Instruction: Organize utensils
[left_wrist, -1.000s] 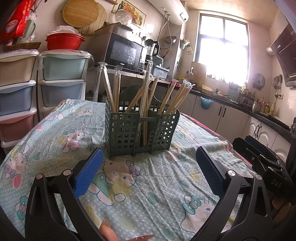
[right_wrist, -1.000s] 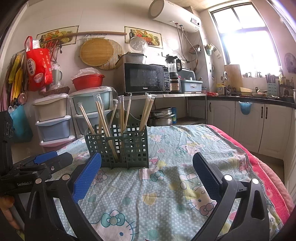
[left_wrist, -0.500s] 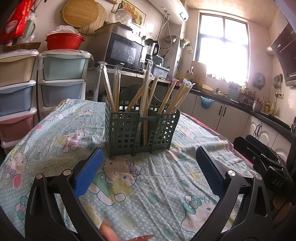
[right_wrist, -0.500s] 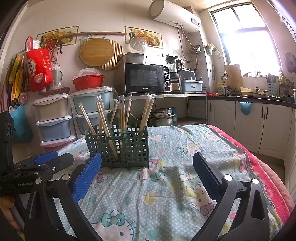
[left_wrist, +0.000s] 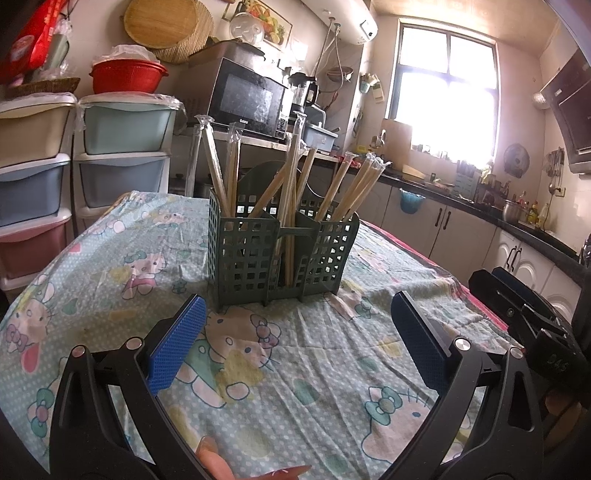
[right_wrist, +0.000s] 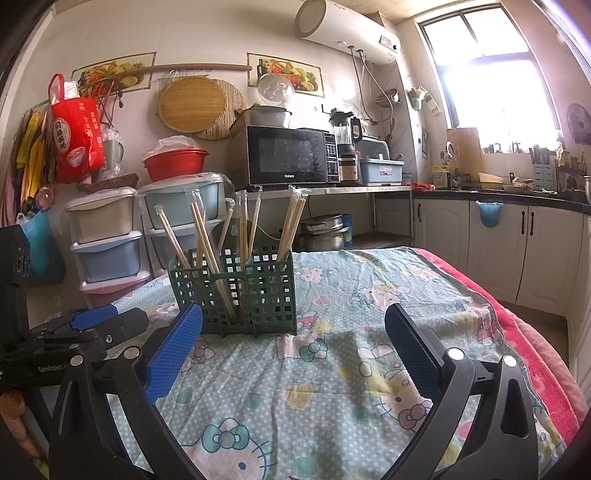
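A dark green lattice utensil caddy (left_wrist: 280, 254) stands on the cartoon-print tablecloth (left_wrist: 295, 362), filled with several plastic-wrapped wooden chopstick pairs (left_wrist: 347, 192) leaning out of its compartments. It also shows in the right wrist view (right_wrist: 236, 291) with the chopsticks (right_wrist: 207, 236). My left gripper (left_wrist: 295, 332) is open and empty, a short way in front of the caddy. My right gripper (right_wrist: 291, 339) is open and empty, also in front of the caddy. Each gripper shows at the edge of the other's view: the right one (left_wrist: 532, 314), the left one (right_wrist: 92, 328).
Stacked plastic drawers (right_wrist: 107, 243) stand left behind the table. A microwave (right_wrist: 291, 155) sits on a steel shelf behind. Kitchen cabinets (right_wrist: 517, 247) run along the right. A red blanket edge (right_wrist: 524, 332) hangs at the table's right side.
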